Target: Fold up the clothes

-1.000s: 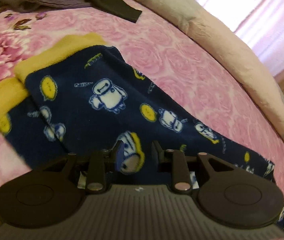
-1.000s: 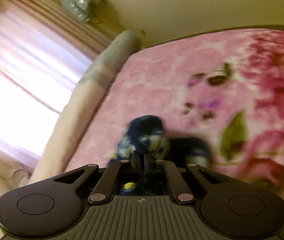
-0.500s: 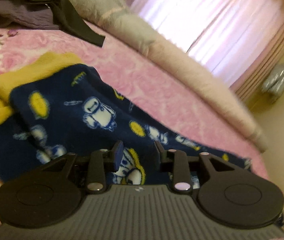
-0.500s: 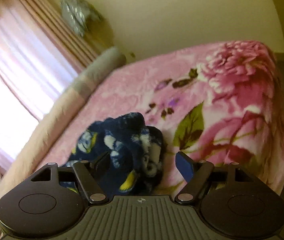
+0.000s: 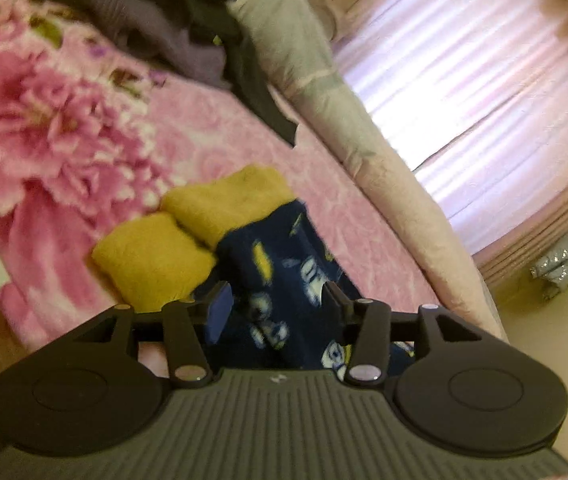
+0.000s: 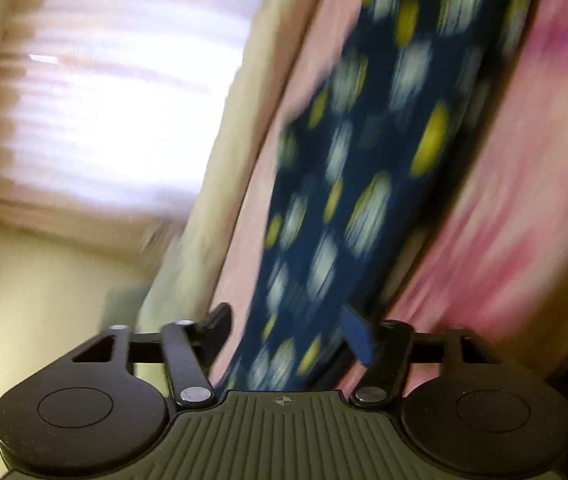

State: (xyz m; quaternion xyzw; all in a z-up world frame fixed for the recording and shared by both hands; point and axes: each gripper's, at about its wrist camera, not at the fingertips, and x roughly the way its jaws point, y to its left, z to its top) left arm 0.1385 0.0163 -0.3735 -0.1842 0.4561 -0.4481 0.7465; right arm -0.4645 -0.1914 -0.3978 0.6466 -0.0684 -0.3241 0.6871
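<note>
- One bed (image 5: pixel 212 144) under a pink, flower-printed fleece blanket carries everything, a pale rolled quilt (image 5: pixel 371 148) along its window side.
- A heap of dark grey and black clothes (image 5: pixel 156 20) waits at the far end – unfolded, by my reading.
- The navy fleece trousers with white robots, yellow spots and yellow cuffs (image 5: pixel 284 264) lie stretched long on the blanket, cuffs farthest from the left camera.
- The left gripper (image 5: pixel 274 300) hovers over the navy cloth, its fingers opening and pressing nothing.
- The right gripper (image 6: pixel 287 328), heavily blurred, straddles the opposite end; its fingers are closing, cloth between them but not pinched.
- Judged step: regrasping for the next fold – both pairs of fingers need to take hold of the cloth before lifting.
</note>
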